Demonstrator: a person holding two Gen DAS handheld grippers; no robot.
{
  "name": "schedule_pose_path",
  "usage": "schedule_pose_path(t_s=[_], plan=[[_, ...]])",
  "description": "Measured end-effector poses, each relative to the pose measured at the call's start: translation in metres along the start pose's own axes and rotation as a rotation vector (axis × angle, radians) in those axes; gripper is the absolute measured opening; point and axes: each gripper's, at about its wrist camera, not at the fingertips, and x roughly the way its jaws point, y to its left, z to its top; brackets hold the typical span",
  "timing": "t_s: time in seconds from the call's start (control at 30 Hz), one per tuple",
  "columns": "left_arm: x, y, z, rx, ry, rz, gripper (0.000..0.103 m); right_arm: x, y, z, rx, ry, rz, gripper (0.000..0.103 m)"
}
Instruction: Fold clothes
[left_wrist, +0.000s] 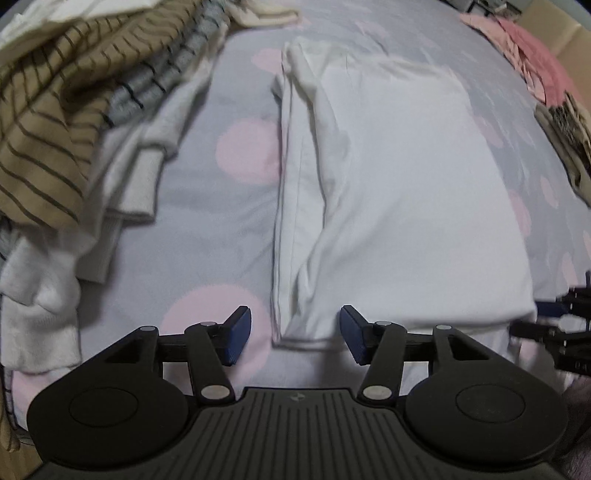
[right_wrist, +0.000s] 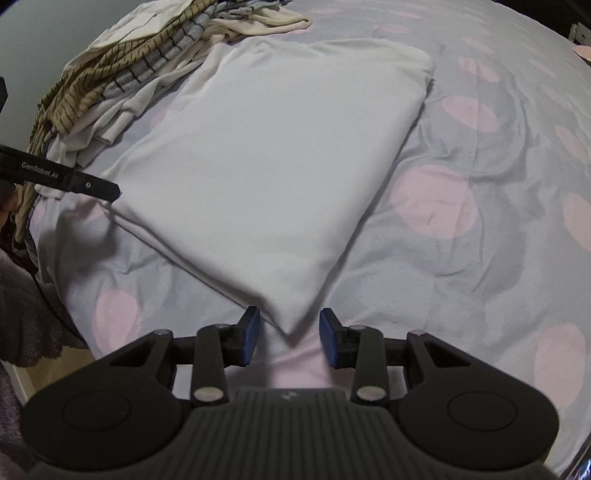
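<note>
A white garment, folded into a flat rectangle, lies on a grey bed sheet with pink dots. My left gripper is open just above the garment's near left corner, and its blue pads are not touching the cloth. My right gripper is also open, with the near right corner of the garment poking between its pads, untouched. The right gripper's black frame shows at the right edge of the left wrist view. One of the left gripper's fingers reaches the garment's left corner in the right wrist view.
A heap of unfolded clothes, tan striped, grey striped and white, lies to the left of the garment. Pink clothes and a dark patterned piece lie at the far right. The sheet spreads out to the right.
</note>
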Motion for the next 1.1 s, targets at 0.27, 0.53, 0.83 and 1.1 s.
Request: schedule_pose_path(t_s=[0.27,0.53,0.83,1.1], plan=[[0.003,-0.001,0.003,-0.013,0.021,-0.029,0.012,0.003,-0.004,0.001,0.057,-0.032,0.031,0.011],[-0.024,-0.012,0.005,0.011,0.001,-0.028,0.009,-0.024,0.020,0.000,-0.043,-0.063,-0.089,0.005],[-0.041,-0.030,-0.036,0.079,0.107,-0.063,0.009,-0.053,0.045,-0.030,-0.149,0.073,-0.083,0.004],[-0.031,-0.030,-0.049,0.102,0.162,-0.034,0.010,-0.052,0.061,-0.057,-0.194,0.149,-0.070,0.005]])
